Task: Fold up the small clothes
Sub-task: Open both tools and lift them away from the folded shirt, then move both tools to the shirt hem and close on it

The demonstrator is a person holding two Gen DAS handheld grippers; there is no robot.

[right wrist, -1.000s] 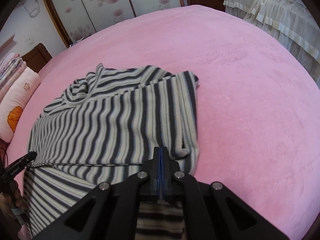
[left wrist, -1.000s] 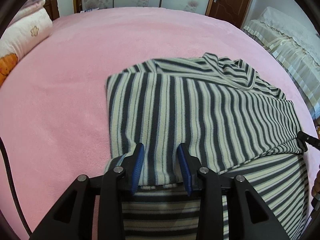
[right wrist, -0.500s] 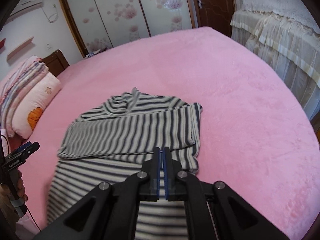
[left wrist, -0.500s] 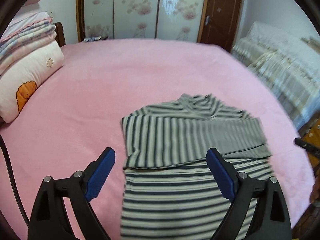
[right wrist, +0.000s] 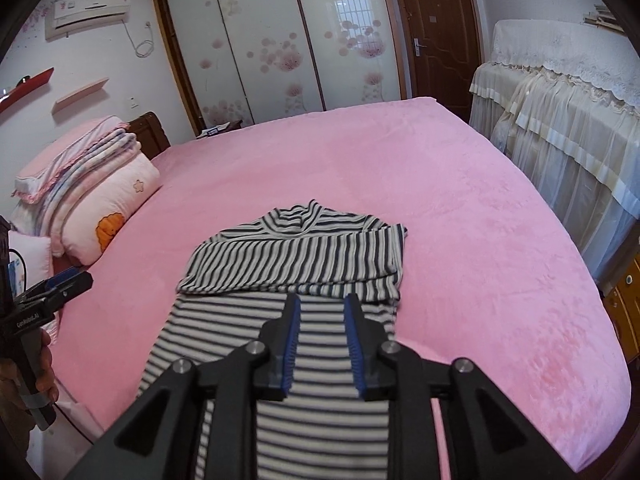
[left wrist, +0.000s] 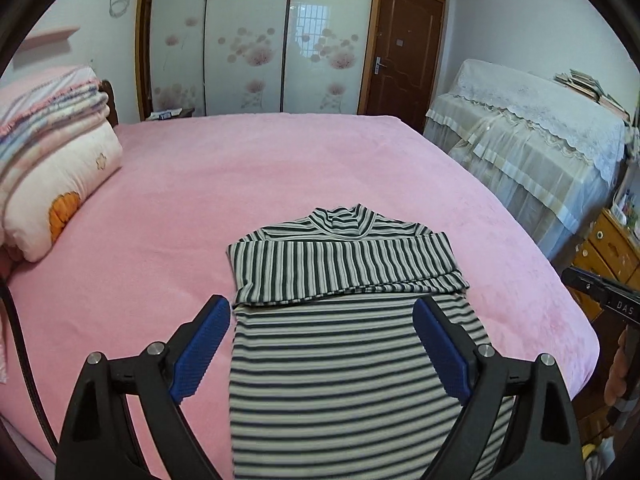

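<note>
A grey and cream striped top (left wrist: 344, 344) lies flat on the pink bed (left wrist: 240, 184), collar at the far end, with its sleeves folded across the chest (left wrist: 344, 268). It also shows in the right wrist view (right wrist: 296, 264). My left gripper (left wrist: 322, 336) is wide open and empty, held above the top's lower body. My right gripper (right wrist: 320, 332) is partly open and empty, above the lower body too. Each gripper shows at the edge of the other's view, the right one (left wrist: 600, 292) and the left one (right wrist: 60, 288).
Pillows and folded blankets (left wrist: 52, 160) are stacked at the bed's left head end. A lace-covered piece of furniture (left wrist: 532, 144) stands to the right of the bed, with a wooden drawer unit (left wrist: 608, 248) beside it. Wardrobe doors (left wrist: 256, 36) are behind.
Both grippers have let go of the folded sleeve part and pulled back and up from the top. The left opened wide; the right went from shut to partly open.
</note>
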